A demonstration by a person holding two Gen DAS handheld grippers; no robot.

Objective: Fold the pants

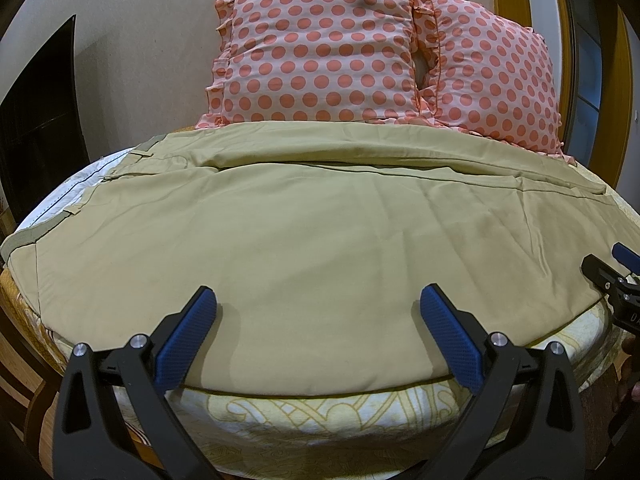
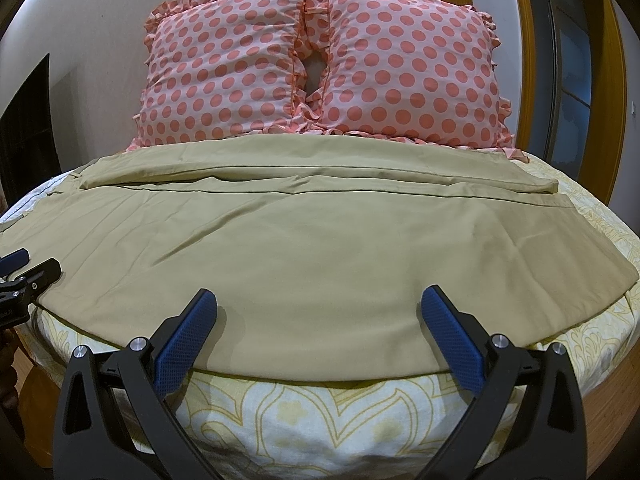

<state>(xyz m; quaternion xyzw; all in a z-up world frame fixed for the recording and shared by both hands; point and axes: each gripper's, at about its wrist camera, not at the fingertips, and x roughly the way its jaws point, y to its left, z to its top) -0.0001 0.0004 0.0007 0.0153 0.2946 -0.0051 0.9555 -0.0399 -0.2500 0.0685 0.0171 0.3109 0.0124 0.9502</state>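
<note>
Near bed edge (image 1: 320, 408) left unobstructed, far side blocked by two dotted pillows (image 2: 320, 68), pants (image 2: 280, 248) spread flat between.

Both wrist cameras sit low at the foot edge of the bed (image 1: 320, 412), just above the patterned sheet, and look forward between their own blue-padded fingers toward the two polka-dot pillows (image 1: 320, 52) at the far wall. The left view stands nearer the bed's left corner, so the pillows fall right of centre; the right view (image 2: 320, 60) centres them. Both share the khaki pants (image 2: 304, 248), the pillows and the neighbouring gripper at frame edge.
</note>
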